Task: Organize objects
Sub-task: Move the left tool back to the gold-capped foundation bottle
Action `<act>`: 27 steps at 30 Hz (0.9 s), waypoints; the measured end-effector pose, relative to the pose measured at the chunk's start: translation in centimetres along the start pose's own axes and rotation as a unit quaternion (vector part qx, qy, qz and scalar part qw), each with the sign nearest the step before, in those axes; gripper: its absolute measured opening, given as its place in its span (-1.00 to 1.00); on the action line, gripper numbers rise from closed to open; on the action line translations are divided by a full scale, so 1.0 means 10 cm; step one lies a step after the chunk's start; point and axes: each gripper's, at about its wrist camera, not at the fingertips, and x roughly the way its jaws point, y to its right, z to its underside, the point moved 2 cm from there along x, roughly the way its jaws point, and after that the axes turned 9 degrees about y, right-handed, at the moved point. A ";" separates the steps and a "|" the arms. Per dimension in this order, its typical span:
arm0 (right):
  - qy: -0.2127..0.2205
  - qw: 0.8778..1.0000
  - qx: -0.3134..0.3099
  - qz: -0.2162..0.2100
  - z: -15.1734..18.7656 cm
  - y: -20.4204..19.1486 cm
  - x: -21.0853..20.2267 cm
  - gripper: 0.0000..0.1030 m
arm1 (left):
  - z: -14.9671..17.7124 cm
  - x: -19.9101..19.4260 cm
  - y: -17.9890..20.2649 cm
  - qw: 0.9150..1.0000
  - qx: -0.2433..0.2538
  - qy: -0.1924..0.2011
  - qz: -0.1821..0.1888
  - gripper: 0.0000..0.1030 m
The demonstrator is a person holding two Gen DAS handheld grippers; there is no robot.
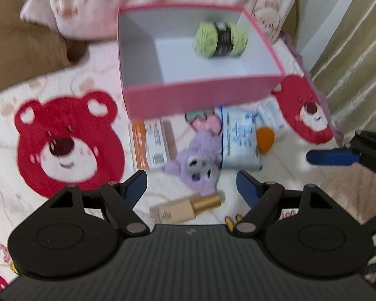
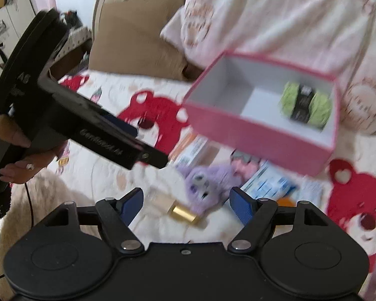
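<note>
Lying crosswise in box (image 1: 127,50): yarn (image 1: 221,39)

A: Where is the left wrist view looking from?

B: It is looking down and forward over the bed, facing the pink box (image 1: 200,95) squarely and fairly near.

A: And the right wrist view?

B: It is sitting further right, facing the same pink box (image 2: 258,130) at an angle. Both are sharing the green yarn (image 1: 220,39) (image 2: 305,104), the purple plush (image 1: 198,168) (image 2: 203,188) and the bear blanket (image 1: 67,145) (image 2: 356,200).
</note>
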 end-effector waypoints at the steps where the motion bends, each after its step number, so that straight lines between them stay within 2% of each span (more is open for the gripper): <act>1: -0.007 1.000 0.003 -0.004 0.05 -0.03 0.06 0.55 | 0.05 0.07 -0.03 1.000 -0.002 -0.007 0.002 0.49; 6: -0.040 0.998 0.033 -0.028 0.26 -0.12 0.44 0.55 | 0.24 0.34 -0.17 0.999 -0.004 -0.033 0.005 0.43; 12: -0.080 0.993 0.068 -0.045 0.48 -0.22 0.89 0.51 | 0.42 0.61 -0.26 0.998 -0.003 -0.054 0.024 0.22; 14: -0.088 0.992 0.084 -0.045 0.54 -0.22 1.01 0.43 | 0.49 0.72 -0.29 0.997 -0.009 -0.067 0.024 0.10; 18: -0.096 0.986 0.131 -0.045 0.69 -0.21 1.23 0.24 | 0.58 0.92 -0.37 0.996 -0.019 -0.085 0.007 0.08; 23: -0.101 0.984 0.144 -0.040 0.81 -0.23 1.42 -0.07 | 0.63 0.95 -0.46 0.995 -0.050 -0.084 0.032 0.10; 27: -0.093 0.984 0.150 -0.032 0.84 -0.23 1.46 -0.17 | 0.72 0.98 -0.54 0.988 -0.093 -0.108 0.060 0.13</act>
